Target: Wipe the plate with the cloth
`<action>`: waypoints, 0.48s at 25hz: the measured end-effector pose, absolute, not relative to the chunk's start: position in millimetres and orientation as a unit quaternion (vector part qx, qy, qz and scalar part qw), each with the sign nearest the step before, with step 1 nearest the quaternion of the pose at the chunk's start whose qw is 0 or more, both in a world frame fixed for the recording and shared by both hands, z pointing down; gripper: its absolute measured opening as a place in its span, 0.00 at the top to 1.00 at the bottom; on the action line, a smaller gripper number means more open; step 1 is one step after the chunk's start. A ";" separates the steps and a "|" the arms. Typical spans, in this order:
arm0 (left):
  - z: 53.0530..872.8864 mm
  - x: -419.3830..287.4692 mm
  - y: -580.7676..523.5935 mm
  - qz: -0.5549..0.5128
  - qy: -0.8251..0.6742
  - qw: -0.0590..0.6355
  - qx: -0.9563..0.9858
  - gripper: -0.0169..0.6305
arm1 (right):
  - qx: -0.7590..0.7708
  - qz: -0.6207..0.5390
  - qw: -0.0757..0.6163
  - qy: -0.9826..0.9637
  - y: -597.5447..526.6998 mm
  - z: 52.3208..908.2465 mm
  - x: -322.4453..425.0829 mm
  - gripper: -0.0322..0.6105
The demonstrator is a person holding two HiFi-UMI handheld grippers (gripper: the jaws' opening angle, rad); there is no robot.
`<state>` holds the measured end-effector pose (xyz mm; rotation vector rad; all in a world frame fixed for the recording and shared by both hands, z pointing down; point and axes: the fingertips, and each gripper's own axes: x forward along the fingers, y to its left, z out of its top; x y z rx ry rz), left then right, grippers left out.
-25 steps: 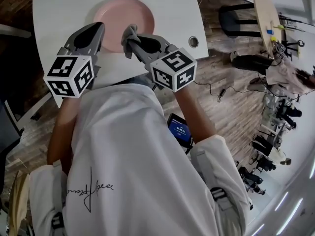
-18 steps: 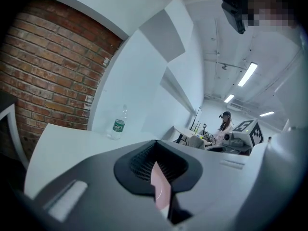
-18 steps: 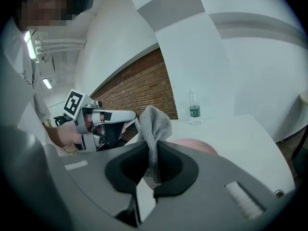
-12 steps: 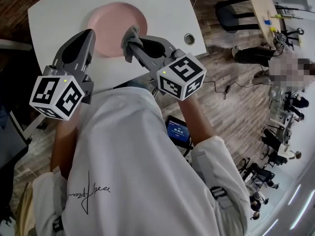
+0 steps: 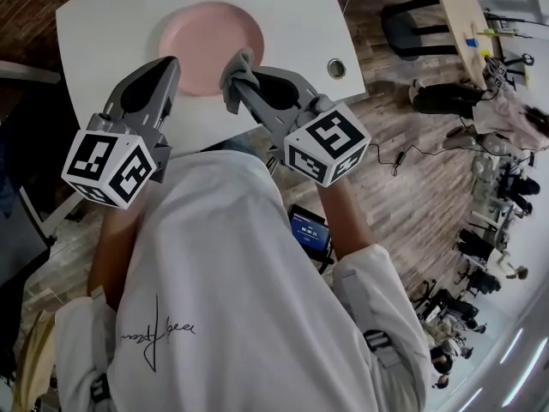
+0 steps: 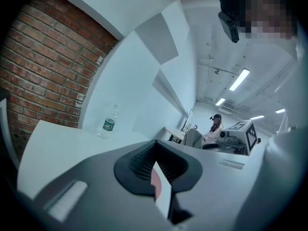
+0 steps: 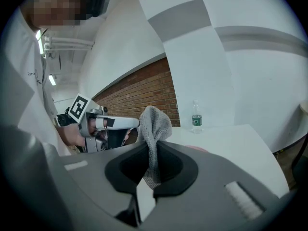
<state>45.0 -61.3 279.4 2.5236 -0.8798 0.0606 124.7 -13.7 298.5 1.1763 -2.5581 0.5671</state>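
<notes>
Wiping seems not yet begun, we judge: our right gripper's jaws pinch the bunched grey mesh cloth by the round pink plate on the white counter, while our left gripper's jaws, having just been closing, meet on nothing.

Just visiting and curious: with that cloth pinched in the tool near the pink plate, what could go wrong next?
The cloth is held by a narrow pinch in the right gripper, so rubbing might tug it loose. The plate lies free on the table while the left gripper is shut on nothing, so it might slide when wiped.
</notes>
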 end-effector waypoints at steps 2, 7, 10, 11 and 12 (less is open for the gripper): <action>277.8 45.3 -58.7 0.022 -0.318 0.230 0.919 0.95 | 0.404 0.196 0.137 -0.883 -9.4 299.3 123.9 0.90; 289.3 66.7 -52.1 0.029 -0.315 0.234 0.920 0.95 | 0.399 0.202 0.135 -0.884 -3.0 311.0 142.6 0.90; 294.0 74.2 -49.9 0.034 -0.313 0.232 0.920 0.95 | 0.394 0.200 0.135 -0.887 -1.5 314.9 148.1 0.90; 293.9 75.6 -49.9 0.035 -0.312 0.231 0.921 0.95 | 0.394 0.199 0.136 -0.887 -1.7 314.8 149.5 0.90; 293.8 77.1 -49.9 0.037 -0.311 0.231 0.921 0.95 | 0.394 0.199 0.137 -0.887 -1.9 314.4 151.1 0.90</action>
